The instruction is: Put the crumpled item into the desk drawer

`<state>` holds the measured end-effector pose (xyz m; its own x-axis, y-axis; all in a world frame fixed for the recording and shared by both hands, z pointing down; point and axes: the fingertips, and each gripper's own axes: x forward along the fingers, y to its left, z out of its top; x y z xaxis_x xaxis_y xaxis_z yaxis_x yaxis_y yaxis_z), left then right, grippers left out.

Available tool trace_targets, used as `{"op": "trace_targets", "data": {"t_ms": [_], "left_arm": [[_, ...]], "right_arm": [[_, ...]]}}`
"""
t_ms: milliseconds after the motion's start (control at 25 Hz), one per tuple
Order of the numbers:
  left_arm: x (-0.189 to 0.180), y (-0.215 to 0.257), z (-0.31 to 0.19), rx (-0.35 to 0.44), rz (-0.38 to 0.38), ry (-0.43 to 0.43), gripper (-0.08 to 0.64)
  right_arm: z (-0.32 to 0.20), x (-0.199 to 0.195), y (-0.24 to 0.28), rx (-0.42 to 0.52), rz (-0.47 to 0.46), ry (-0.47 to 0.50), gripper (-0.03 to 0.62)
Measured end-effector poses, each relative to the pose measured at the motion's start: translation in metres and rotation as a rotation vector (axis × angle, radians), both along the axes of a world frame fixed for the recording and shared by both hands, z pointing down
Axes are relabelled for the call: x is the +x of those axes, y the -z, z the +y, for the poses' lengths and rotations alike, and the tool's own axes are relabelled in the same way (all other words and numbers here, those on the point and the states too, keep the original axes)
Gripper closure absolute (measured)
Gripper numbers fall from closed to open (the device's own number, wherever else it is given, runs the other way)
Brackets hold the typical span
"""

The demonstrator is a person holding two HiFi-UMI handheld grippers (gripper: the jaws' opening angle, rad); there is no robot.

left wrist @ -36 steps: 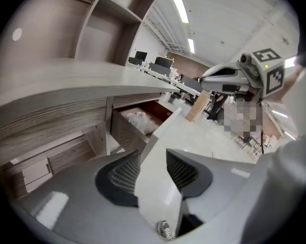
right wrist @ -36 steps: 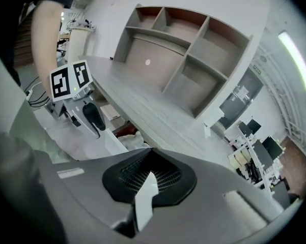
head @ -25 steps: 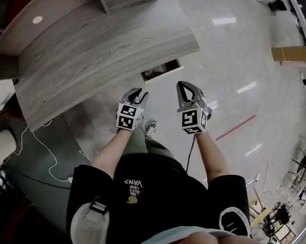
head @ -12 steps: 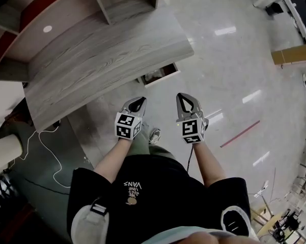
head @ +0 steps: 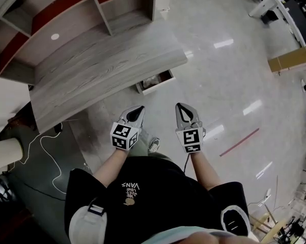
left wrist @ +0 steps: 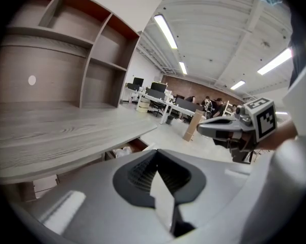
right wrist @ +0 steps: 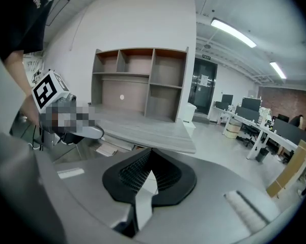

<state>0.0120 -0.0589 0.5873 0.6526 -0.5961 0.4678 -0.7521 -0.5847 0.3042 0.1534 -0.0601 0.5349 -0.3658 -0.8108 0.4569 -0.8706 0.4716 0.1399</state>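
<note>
Left hand-held gripper (head: 139, 109) jaws just closed empty, right hand-held gripper (head: 179, 106) closed empty, whitish crumpled item (head: 152, 80) inside open desk drawer (head: 161, 86)

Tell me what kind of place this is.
Probably an open-plan office: a wood-grain desk with shelves above it, rows of workstations with monitors in the background, and long ceiling strip lights.

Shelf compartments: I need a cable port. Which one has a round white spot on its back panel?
The wide low compartment directly above the desktop; its back bears the spot, while the other compartments' backs are plain.
</note>
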Motion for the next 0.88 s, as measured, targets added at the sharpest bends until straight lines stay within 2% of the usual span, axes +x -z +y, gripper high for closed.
{"op": "trace_targets", "data": {"t_ms": [600,880], "left_arm": [[-0.015,0.070,0.030,0.122,0.061,0.027,0.508],[-0.022,0.091,0.042,0.160,0.073,0.035,0.508]], "right_arm": [[0.034,-0.011,0.055,0.037,-0.249,-0.013,0.591],[0.048,-0.017,0.080,0.076,-0.282,0.001,0.591]]}}
